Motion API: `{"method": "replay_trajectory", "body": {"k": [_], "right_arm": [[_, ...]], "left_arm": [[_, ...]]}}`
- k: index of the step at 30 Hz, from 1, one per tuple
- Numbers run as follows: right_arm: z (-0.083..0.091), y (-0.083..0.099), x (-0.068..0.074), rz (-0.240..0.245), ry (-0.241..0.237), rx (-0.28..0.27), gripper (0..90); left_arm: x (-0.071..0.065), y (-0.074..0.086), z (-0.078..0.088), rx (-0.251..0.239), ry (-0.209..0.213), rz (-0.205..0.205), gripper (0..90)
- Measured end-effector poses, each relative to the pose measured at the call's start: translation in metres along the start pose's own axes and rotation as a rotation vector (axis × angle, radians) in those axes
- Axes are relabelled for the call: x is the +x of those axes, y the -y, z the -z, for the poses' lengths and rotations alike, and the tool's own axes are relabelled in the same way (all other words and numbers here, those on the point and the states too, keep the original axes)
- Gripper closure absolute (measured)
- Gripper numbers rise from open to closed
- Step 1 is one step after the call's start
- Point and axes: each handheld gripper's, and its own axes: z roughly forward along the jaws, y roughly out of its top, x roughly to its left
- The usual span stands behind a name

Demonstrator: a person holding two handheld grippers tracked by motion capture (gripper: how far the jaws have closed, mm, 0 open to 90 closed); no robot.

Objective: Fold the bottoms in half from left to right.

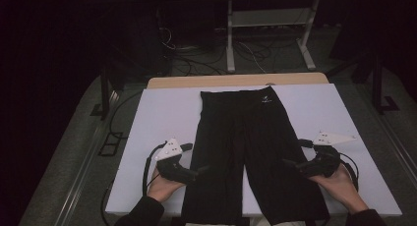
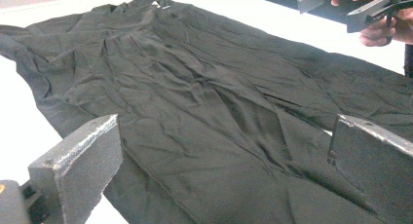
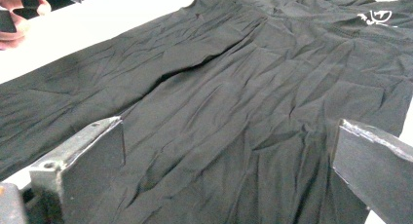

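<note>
- Black trousers (image 1: 255,152) spread flat on white counter (image 1: 162,113), waistband at far edge, both legs running toward near edge and hanging over it.
- Left tongs (image 1: 202,169) at outer edge of left leg, about mid-length; jaws wide apart, nothing between them, cloth below and ahead in left gripper view (image 2: 209,112).
- Right tongs (image 1: 290,163) at outer edge of right leg, same level; jaws likewise wide apart and empty, fabric (image 3: 234,107) spread beneath.
- Judged stage: very start. Garment laid out, unfolded, no crease or fold made; neither leg lifted or pinched. Grasp, and all folding or moving, left to do.
- Small white logo (image 1: 267,101) near waistband, on the right; too small to read.
- Leg hems cut off by bottom of high view; length over counter edge not determinable.
- Contact between jaw tips and cloth not resolvable in dim high view.
- Surroundings beyond counter dark; cables (image 1: 196,64) and a metal frame (image 1: 268,34) on floor barely distinguishable.
</note>
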Motion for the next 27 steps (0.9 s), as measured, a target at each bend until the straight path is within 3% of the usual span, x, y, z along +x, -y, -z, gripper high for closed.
{"method": "replay_trajectory", "body": {"k": [16,27], "right_arm": [[0.000,0.000,0.001,-0.004,0.009,0.006,0.0],[-0.001,-0.006,0.010,0.000,0.021,0.026,0.0]], "left_arm": [[0.000,0.000,0.002,-0.006,-0.014,0.000,0.0],[-0.001,0.000,0.004,-0.018,-0.024,0.002,0.0]]}}
